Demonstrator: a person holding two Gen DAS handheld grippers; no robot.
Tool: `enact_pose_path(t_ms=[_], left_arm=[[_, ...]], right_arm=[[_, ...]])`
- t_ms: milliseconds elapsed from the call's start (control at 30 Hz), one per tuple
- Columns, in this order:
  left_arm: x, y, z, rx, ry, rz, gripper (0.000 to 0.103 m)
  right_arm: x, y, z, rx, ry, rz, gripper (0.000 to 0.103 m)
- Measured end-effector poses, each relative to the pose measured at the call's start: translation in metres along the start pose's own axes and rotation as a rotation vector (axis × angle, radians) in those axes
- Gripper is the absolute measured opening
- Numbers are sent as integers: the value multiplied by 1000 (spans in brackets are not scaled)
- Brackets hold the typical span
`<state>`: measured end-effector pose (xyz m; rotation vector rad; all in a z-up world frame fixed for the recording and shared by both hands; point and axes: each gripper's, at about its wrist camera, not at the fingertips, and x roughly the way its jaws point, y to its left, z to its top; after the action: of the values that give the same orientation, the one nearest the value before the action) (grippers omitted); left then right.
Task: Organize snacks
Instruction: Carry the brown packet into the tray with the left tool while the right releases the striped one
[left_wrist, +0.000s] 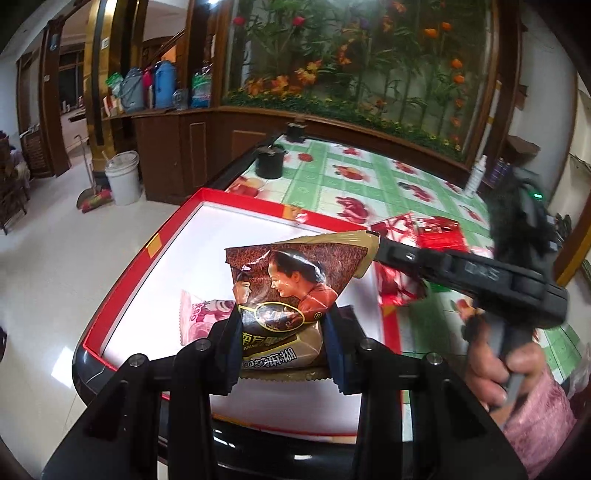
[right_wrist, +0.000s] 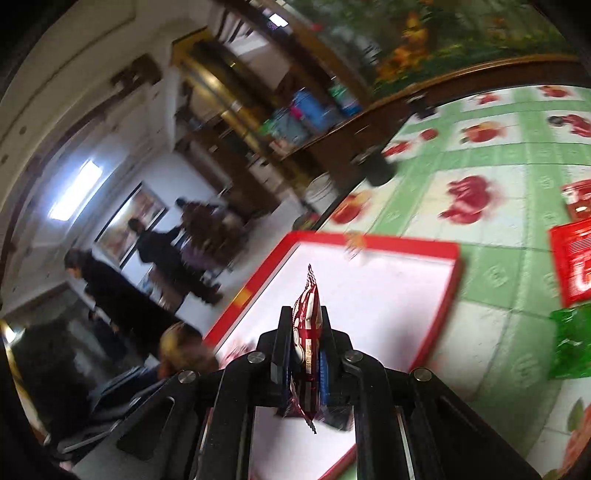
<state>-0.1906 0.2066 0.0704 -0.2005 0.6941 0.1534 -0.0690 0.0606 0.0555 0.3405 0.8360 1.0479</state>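
Left tool (left_wrist: 282, 325) pinches a brown sesame-paste packet (left_wrist: 291, 291) above the red-rimmed white tray (left_wrist: 147, 254) on the table (left_wrist: 369, 177), a pink packet (left_wrist: 201, 314) lying inside. Right tool (right_wrist: 304, 339) pinches a red-and-white snack packet (right_wrist: 308, 314) edge-on over that tray.

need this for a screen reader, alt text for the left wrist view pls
The left gripper clamps a brown snack packet above a white, red-rimmed box, where a pink packet lies. Beyond stretches a fruit-patterned tablecloth.
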Motion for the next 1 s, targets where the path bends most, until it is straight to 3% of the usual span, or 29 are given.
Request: enact_pose_path(t_ms=[500, 1000], left_arm=[[16, 6, -4, -15, 23, 36, 36], [20, 17, -8, -35, 38, 41, 36]], right_arm=[[22, 31, -28, -185, 102, -59, 11], [29, 36, -34, -238, 122, -103, 14]])
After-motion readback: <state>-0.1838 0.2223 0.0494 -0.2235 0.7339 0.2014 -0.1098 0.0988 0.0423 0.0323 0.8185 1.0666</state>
